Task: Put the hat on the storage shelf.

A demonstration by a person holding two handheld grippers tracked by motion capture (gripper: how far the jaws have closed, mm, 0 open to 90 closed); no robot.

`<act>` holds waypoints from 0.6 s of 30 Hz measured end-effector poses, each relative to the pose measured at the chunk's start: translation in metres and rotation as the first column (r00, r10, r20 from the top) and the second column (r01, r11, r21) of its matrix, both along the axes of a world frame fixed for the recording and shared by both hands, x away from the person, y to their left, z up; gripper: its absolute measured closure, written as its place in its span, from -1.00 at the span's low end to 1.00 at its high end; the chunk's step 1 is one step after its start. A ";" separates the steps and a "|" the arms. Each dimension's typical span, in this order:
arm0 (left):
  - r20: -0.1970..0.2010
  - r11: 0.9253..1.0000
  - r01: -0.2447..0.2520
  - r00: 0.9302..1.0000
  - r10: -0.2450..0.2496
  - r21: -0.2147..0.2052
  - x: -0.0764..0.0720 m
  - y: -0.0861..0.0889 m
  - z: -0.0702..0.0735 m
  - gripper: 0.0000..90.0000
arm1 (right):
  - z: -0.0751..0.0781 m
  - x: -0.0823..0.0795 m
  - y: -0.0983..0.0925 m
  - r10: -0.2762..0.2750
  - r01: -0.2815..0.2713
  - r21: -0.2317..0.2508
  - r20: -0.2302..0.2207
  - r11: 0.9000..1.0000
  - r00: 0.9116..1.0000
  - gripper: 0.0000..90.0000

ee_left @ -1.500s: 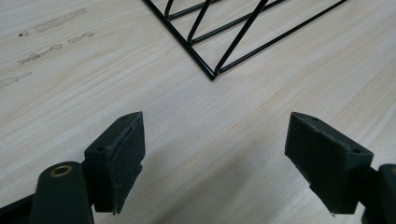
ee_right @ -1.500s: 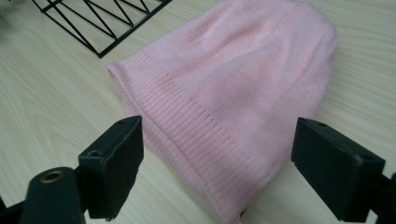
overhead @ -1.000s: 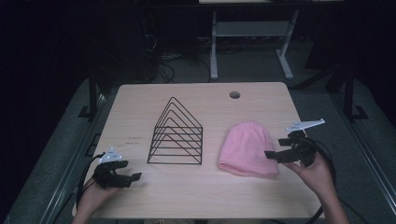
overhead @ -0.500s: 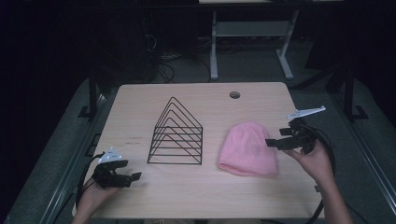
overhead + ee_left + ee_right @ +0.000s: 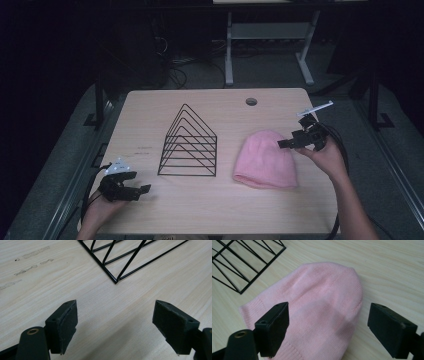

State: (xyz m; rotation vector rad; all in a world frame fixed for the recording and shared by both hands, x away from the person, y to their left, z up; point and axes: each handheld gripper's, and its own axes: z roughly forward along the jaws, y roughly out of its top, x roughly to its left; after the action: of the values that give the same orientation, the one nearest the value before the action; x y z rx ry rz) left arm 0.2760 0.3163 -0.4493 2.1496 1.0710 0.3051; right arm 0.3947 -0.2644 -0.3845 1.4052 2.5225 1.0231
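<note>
Over on the left, the left gripper (image 5: 131,189) sits low near the table's (image 5: 150,120) front corner, jaws spread wide and empty, bare wood between them in the left gripper view, the wire rack's corner just ahead. Moving along: one black wire rack (image 5: 189,145), a row of nested triangular frames, stands upright at mid-table. Just right of it, apart from it, one pink knit beanie (image 5: 265,160) lies flat, brim toward the person. And here's the action: the right gripper (image 5: 286,144) hovers over the beanie's far right edge, jaws parted and holding nothing, the crown framed between them in the right gripper view (image 5: 324,300). This looks like the approach to a pick. Next it needs to drop and pinch a fold of fabric. Count: two grippers, one rack, one beanie.
</note>
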 end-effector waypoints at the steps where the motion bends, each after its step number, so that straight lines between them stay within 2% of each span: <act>1: 0.000 1.000 0.001 1.000 -0.001 0.000 0.000 0.000 0.000 -0.54 | 0.000 0.003 0.000 -0.005 0.005 0.003 -0.004 1.000 1.000 -0.62; 11: -0.006 1.000 0.001 1.000 -0.001 0.006 0.001 0.001 0.000 -0.54 | -0.008 0.023 0.000 -0.029 0.029 0.001 -0.037 1.000 0.999 -0.56; 18: -0.006 1.000 -0.012 1.000 0.012 0.001 0.001 0.002 -0.001 -0.54 | -0.018 0.034 0.004 -0.045 0.042 -0.032 -0.068 0.999 0.997 -0.48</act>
State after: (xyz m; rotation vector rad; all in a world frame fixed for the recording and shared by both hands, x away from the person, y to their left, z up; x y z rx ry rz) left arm 0.2771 0.3188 -0.4498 2.1473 1.0877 0.3047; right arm 0.4290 -0.2604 -0.4024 1.5054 2.5314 0.9408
